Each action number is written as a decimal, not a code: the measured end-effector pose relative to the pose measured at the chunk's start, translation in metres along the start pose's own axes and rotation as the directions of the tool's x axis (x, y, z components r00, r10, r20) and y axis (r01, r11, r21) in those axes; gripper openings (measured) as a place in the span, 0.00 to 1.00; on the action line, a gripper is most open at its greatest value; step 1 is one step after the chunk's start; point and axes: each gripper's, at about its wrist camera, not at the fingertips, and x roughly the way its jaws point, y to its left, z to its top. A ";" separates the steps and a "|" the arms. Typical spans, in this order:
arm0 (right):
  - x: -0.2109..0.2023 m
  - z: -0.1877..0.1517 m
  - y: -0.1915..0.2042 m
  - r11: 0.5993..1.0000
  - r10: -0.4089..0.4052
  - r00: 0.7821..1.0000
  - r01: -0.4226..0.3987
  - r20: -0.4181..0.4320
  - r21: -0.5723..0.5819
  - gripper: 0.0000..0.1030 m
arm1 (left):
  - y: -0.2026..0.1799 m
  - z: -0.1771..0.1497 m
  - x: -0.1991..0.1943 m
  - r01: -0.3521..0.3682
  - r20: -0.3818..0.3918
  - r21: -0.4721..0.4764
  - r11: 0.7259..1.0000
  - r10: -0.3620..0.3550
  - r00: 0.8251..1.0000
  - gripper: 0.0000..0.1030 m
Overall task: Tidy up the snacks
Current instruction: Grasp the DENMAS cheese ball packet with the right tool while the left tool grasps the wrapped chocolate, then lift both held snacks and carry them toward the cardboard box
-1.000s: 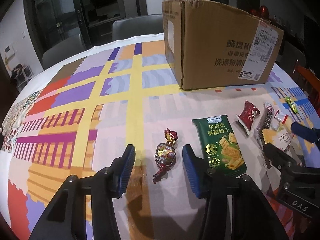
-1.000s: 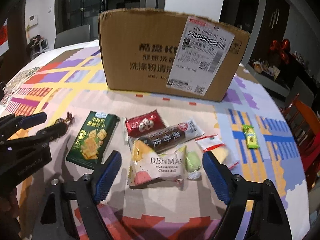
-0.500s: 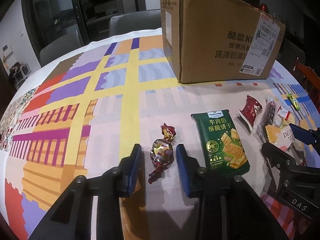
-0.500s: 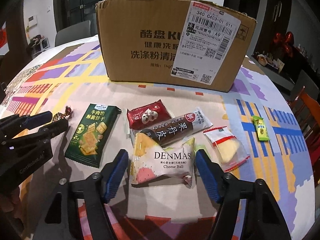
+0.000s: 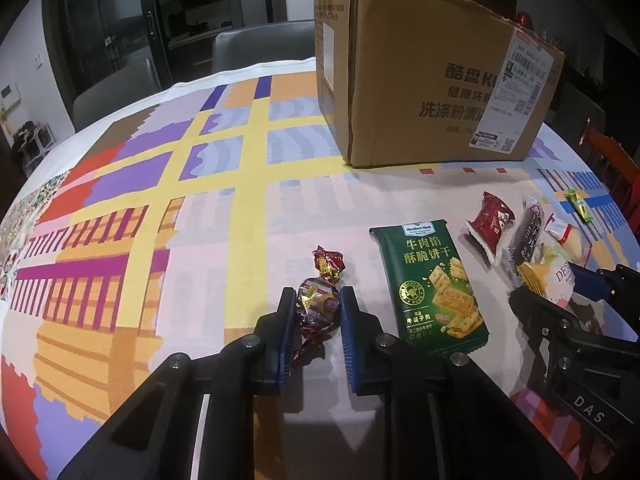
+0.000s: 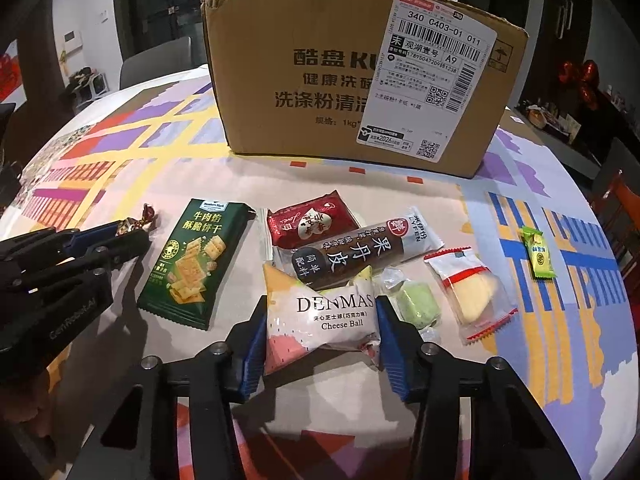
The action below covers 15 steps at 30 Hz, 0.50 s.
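My left gripper (image 5: 318,304) is shut on a foil-wrapped candy (image 5: 318,306) that rests on the tablecloth. My right gripper (image 6: 320,320) has closed on a white DENMAS Cheese Ball packet (image 6: 322,320), its pads touching both sides. A green cracker packet (image 5: 432,286) lies between the two grippers; it also shows in the right wrist view (image 6: 194,260). Beyond it lie a red packet (image 6: 312,220), a dark brown bar (image 6: 360,250), a green sweet (image 6: 418,304), a white-and-yellow packet (image 6: 470,292) and a small green candy (image 6: 538,254). A cardboard box (image 6: 352,80) stands behind them.
The round table has a colourful patterned cloth (image 5: 160,200). Grey chairs (image 5: 256,46) stand at the far side. An orange chair (image 5: 612,160) is at the right edge. The left gripper shows at the left of the right wrist view (image 6: 132,236).
Both grippers moved forward and closed. The left one narrowed onto the foil candy; the right one narrowed onto the Cheese Ball packet.
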 end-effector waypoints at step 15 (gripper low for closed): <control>-0.018 0.006 -0.002 1.000 0.019 0.999 -0.019 0.042 0.002 0.47 | -0.002 0.006 -0.025 -0.015 0.033 -0.014 1.000 0.016 0.999 0.22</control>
